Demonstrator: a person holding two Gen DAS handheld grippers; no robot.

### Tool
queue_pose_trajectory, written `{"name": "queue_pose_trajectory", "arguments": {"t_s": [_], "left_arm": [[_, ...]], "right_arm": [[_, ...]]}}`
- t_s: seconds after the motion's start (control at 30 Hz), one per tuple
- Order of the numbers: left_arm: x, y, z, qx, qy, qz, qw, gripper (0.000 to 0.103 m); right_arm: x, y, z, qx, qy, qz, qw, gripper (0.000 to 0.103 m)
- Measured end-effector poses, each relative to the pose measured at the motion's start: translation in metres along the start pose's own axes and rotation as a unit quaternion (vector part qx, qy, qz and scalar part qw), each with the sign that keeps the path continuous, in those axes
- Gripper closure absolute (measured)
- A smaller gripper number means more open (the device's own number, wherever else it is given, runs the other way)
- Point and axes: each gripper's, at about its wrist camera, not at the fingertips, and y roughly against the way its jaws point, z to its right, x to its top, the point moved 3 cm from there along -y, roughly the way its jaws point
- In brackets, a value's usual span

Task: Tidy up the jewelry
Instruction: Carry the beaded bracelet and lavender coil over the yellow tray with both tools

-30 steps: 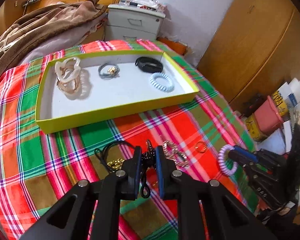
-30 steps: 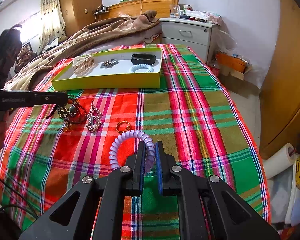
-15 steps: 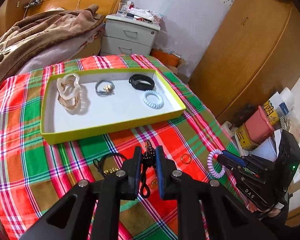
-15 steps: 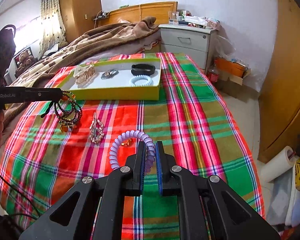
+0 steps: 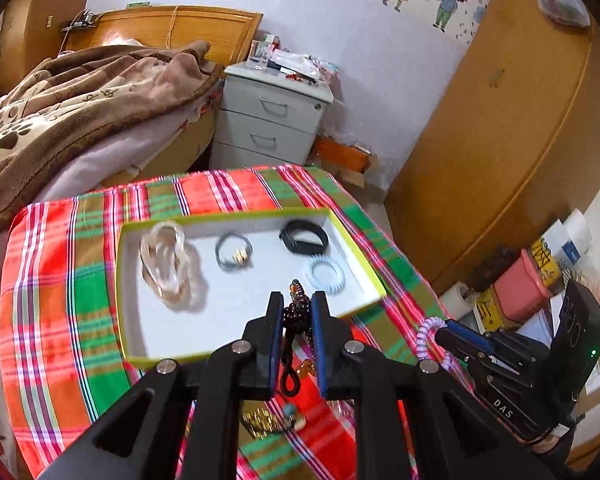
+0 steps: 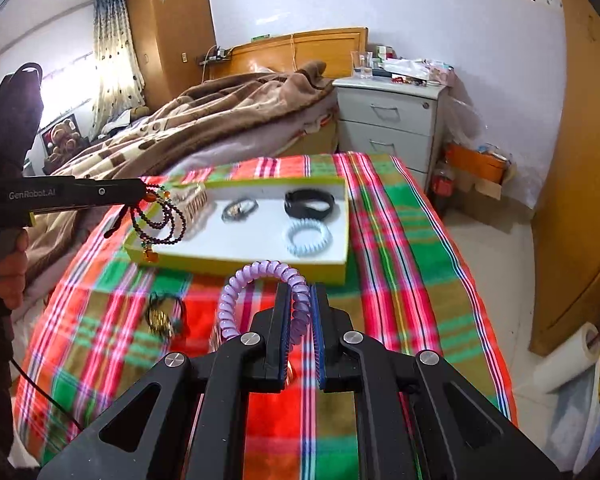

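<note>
My left gripper (image 5: 297, 304) is shut on a string of dark beads (image 5: 296, 314) that hangs from it above the near edge of the yellow-rimmed box (image 5: 228, 218). My right gripper (image 6: 300, 300) is shut on a purple spiral hair tie (image 6: 260, 274), held in the air just short of the box's front wall (image 6: 240, 264). In the box lie clear bangles (image 5: 166, 264), a grey tie with a gold charm (image 5: 234, 254), a black band (image 5: 303, 236) and a pale blue spiral tie (image 5: 324, 274). The right wrist view shows the left gripper (image 6: 140, 194) with the beads (image 6: 160, 220) dangling over the box's left corner.
A plaid cloth (image 6: 400, 240) covers the surface. A gold piece with a black cord (image 6: 164, 316) lies on it near the front left. Behind stand a bedside cabinet (image 5: 272, 120), a bed with a brown blanket (image 5: 80, 100) and a wooden wardrobe (image 5: 500, 140).
Both grippers have risen and moved toward the box with their items. The beads have come off the cloth and now hang free. The purple tie is lifted too.
</note>
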Motion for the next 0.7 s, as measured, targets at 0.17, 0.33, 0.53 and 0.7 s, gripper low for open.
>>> {"name": "queue_pose_trajectory", "arguments": {"t_s": [0.17,0.33,0.53,0.7], "left_arm": [[0.013,-0.014,-0.012,0.006,0.010,0.001,0.9999,0.089],[0.013,-0.032,-0.023,0.010,0.023,-0.009,0.9996,0.089],[0.012,-0.057,-0.033,0.002,0.037,-0.028,0.9989,0.089],[0.008,-0.075,-0.041,0.004,0.043,-0.046,0.9980,0.089]], "right_arm": [[0.022,-0.030,0.003,-0.002,-0.014,-0.008,1.000,0.093],[0.042,-0.063,0.003,0.003,-0.014,-0.023,1.000,0.093],[0.056,-0.102,-0.002,0.018,-0.008,-0.051,0.999,0.093],[0.060,-0.131,-0.008,0.022,0.006,-0.073,0.997,0.093]]}}
